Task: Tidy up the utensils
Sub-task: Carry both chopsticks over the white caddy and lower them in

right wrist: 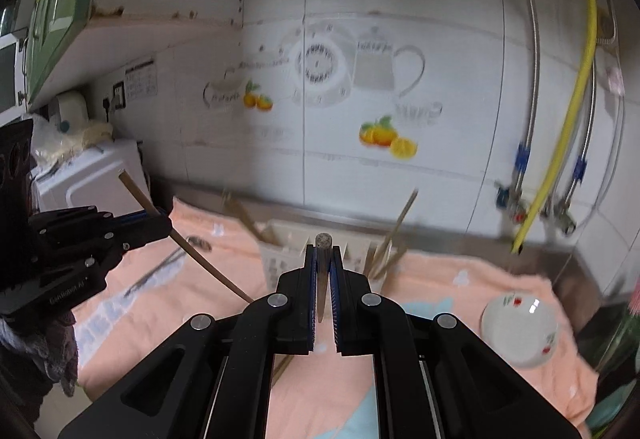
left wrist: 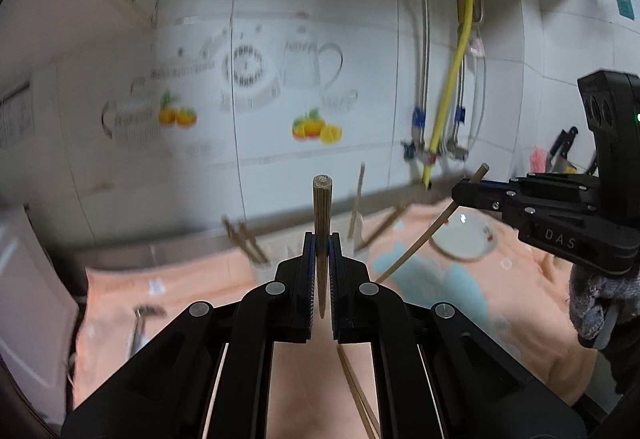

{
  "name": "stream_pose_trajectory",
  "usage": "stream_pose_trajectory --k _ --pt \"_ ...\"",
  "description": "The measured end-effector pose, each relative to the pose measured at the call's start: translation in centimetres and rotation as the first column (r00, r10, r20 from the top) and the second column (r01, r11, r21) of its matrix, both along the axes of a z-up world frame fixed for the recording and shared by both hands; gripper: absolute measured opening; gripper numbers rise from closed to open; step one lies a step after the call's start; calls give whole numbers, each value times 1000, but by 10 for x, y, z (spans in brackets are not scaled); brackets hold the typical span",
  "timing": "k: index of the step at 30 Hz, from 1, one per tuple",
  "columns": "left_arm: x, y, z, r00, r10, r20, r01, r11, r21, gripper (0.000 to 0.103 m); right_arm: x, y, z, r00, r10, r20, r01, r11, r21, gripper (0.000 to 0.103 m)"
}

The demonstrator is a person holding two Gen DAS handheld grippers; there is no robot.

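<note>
My left gripper point(left wrist: 322, 243) is shut on a wooden chopstick point(left wrist: 322, 207) that points up and forward, above the peach towel. My right gripper point(right wrist: 323, 253) is shut on another chopstick point(right wrist: 323, 241), seen end-on. Each gripper shows in the other view: the right one point(left wrist: 464, 191) holds its chopstick point(left wrist: 420, 243) slanting down, the left one point(right wrist: 160, 225) holds its chopstick point(right wrist: 192, 251) likewise. A white slotted utensil holder point(right wrist: 276, 259) stands ahead on the towel with several chopsticks point(right wrist: 396, 227) leaning in it; it also shows in the left wrist view point(left wrist: 352, 239).
A peach towel point(right wrist: 440, 279) covers the counter. A small white dish point(right wrist: 520, 327) with red marks lies at right. A metal utensil point(right wrist: 160, 267) lies on the towel at left. Loose chopsticks point(left wrist: 356, 395) lie under my left gripper. The tiled wall and pipes stand behind.
</note>
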State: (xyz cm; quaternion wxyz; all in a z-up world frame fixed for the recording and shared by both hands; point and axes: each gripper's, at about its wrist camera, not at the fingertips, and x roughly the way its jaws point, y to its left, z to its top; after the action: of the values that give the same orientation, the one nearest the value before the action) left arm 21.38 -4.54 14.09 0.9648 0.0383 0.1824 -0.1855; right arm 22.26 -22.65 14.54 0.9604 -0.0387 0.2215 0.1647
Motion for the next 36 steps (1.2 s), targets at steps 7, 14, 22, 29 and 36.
stream_pose_trajectory --k 7,14,22,29,36 --pt "24 -9 34 997 28 75 -28 1000 11 5 25 -10 35 999 -25 38 24 999 21 6" --pt "63 -9 34 995 76 67 -77 997 14 5 52 -10 41 997 -68 47 67 998 4 6" --pt "89 -1 9 995 98 -3 -98 995 -2 5 82 -10 21 996 -89 -5 89 996 -13 6" --pt "101 4 -6 994 102 -47 -102 995 -6 5 100 -4 -4 994 -92 -57 89 995 -40 7" --pt "110 9 -17 991 103 -89 -105 994 -23 6 110 -2 -19 991 -97 -92 94 995 -43 7"
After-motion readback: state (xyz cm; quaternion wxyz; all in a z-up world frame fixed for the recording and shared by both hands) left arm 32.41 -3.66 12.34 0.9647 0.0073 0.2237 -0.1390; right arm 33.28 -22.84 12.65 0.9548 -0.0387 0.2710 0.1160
